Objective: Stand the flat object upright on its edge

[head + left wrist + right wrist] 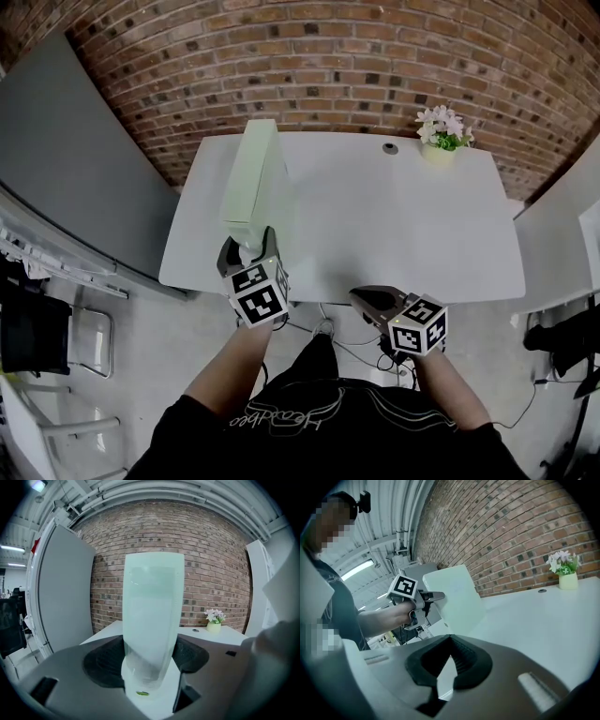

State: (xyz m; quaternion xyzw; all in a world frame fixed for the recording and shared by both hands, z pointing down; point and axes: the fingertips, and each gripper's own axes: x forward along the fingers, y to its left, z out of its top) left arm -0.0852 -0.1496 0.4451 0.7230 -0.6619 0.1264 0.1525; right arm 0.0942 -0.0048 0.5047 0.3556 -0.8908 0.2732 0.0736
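Observation:
A pale green flat slab (251,178) stands on edge over the left part of the white table (403,234), with its narrow side up and its length running away from me. My left gripper (246,251) is shut on its near end. In the left gripper view the slab (153,611) fills the gap between the dark pads. The right gripper view shows the slab (457,599) from the side with the left gripper (436,596) clamped on it. My right gripper (368,300) hovers at the table's front edge, shut and empty (449,660).
A small pot of white flowers (441,139) and a round cable grommet (390,147) sit at the table's far right. A brick wall stands behind the table. A grey partition (66,159) and a chair (42,333) are on the left.

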